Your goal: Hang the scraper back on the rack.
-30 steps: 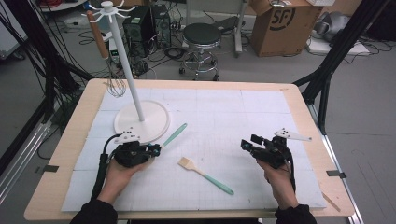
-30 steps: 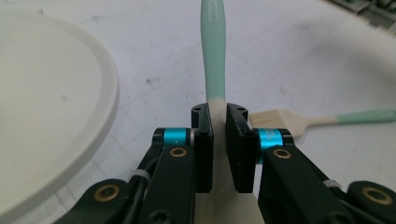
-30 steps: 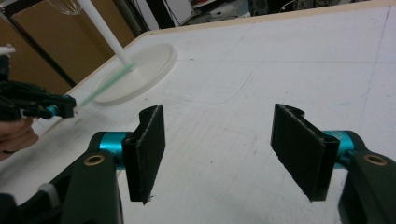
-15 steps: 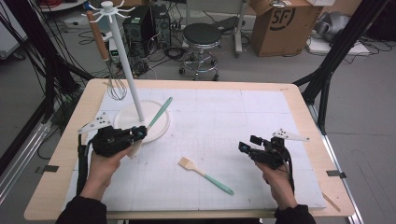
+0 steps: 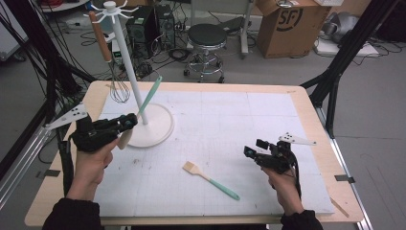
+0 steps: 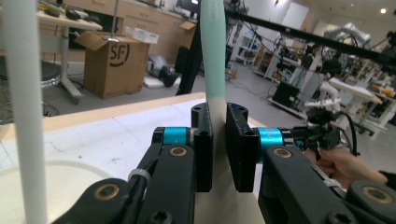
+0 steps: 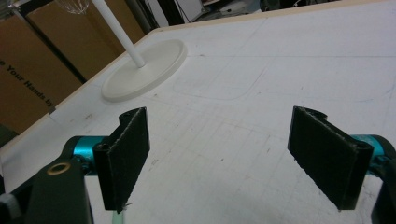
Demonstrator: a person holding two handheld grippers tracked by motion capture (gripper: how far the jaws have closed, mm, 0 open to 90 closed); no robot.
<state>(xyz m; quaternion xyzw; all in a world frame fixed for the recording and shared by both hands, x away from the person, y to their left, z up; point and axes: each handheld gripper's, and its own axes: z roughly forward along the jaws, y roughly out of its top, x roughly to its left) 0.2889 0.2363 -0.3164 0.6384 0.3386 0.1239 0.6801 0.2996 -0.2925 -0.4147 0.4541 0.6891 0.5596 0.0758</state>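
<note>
My left tool (image 5: 125, 122) is clamped narrow on a spatula (image 5: 149, 97); in the left gripper view its mint handle (image 6: 213, 51) rises straight up from between the two black pads, and the pale blade sits pinched low between them. From the high view I see that spatula lifted off the bench (image 5: 306, 103), tilted up and to the right, its handle crossing in front of the white pole of the hanging stand (image 5: 125, 57). The left tool hovers just beside the stand's round base (image 5: 160, 127), on its left.

My right tool (image 5: 253, 149) has just been opening and now stands wide, with nothing between the pads; in the right gripper view I see bare white mat (image 7: 280, 70) through the gap. It hovers over the right part of the bench, well apart from the left tool.

A second spatula (image 5: 210, 180) lies flat on the mat, just left of the right tool. A whisk (image 5: 117, 86) hangs on the stand.

The cardboard box (image 5: 286, 23) on the floor behind the bench reads "SF".
</note>
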